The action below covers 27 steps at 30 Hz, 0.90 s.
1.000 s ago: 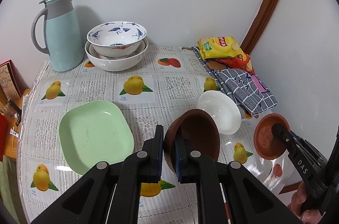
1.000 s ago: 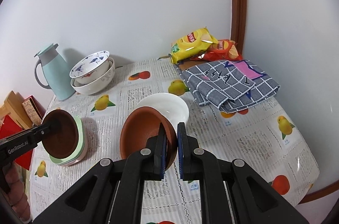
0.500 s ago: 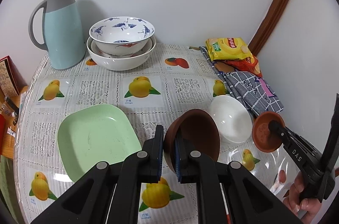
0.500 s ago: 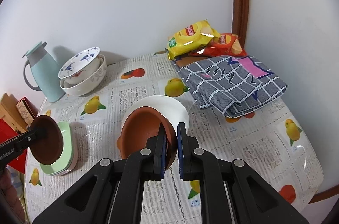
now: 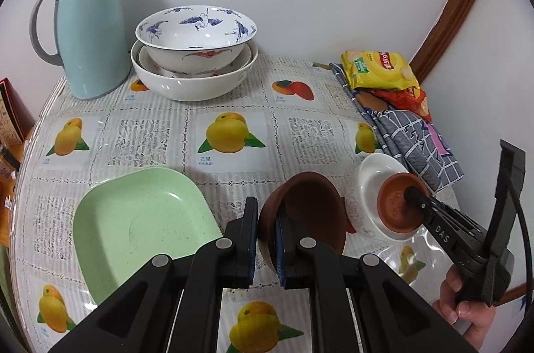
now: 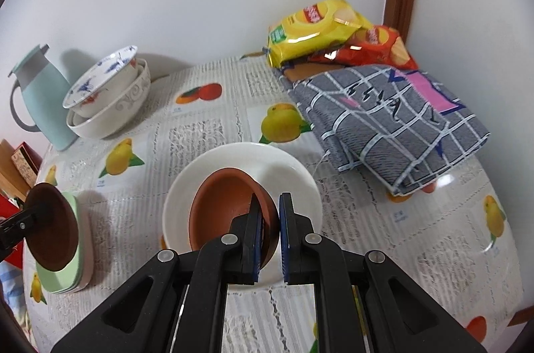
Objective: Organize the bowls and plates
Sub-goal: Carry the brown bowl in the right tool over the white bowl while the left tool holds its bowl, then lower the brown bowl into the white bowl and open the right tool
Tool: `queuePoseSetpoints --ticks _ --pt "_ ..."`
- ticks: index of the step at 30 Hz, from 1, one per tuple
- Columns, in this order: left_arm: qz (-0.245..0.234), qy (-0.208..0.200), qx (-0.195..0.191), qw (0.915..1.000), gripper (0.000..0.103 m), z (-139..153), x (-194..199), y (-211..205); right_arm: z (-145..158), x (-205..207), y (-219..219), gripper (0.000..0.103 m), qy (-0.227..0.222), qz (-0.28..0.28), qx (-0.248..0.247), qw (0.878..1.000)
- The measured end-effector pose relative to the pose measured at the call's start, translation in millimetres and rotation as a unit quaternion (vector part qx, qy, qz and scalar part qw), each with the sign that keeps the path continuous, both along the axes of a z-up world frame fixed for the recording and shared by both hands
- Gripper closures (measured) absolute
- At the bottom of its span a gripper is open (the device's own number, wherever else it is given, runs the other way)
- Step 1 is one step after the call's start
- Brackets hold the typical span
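My left gripper point(image 5: 267, 239) is shut on the rim of a dark brown bowl point(image 5: 310, 213), held tilted just right of the green square plate point(image 5: 140, 219). In the right wrist view the same brown bowl point(image 6: 50, 226) hangs against a short stack of green plates point(image 6: 78, 256). My right gripper point(image 6: 270, 236) is shut on the rim of a terracotta bowl point(image 6: 223, 206), which tilts inside the white bowl point(image 6: 300, 176). Whether the two bowls touch I cannot tell. The left wrist view shows the terracotta bowl point(image 5: 397, 206) within the white bowl point(image 5: 367, 183).
A blue-patterned bowl point(image 5: 197, 36) is nested in a large white bowl point(image 5: 193, 82) at the back, beside a pale blue jug point(image 5: 86, 36). Snack bags point(image 6: 313, 29) and a folded checked cloth point(image 6: 393, 122) lie at the right. The wall is close behind.
The right gripper has carried the terracotta bowl down and forward into the white bowl. The left gripper has lowered with the dark brown bowl, closer to the green plates.
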<state>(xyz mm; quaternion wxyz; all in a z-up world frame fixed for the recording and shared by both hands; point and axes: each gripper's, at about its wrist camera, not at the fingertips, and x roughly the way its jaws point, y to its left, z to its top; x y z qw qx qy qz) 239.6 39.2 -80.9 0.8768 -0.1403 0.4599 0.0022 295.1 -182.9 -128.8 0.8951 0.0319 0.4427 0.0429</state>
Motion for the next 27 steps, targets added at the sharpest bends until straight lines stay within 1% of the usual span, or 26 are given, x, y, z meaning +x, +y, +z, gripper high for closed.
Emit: queuePoseSetpoints --ticks 8,17,20,25,27 --pt "-0.009 0.011 0.004 0.9999 0.094 -11 11 -6 -19 15 2 0.093 0.020 0.010 -0.001 1.000" --pt "-0.016 0.018 0.009 0.9997 0.094 -15 18 -11 -28 24 2 0.093 0.036 0.019 0.011 0.999" --pt "-0.018 0.020 0.011 0.9996 0.094 -16 20 -12 -29 26 4 0.094 0.038 0.023 0.002 0.999" --pt "-0.017 0.024 0.010 0.9995 0.094 -20 22 -11 -33 27 16 0.094 0.042 0.045 -0.036 0.997" --pt "-0.016 0.027 0.010 0.9995 0.094 -22 23 -10 -34 27 17 0.094 0.043 0.048 -0.036 0.997"
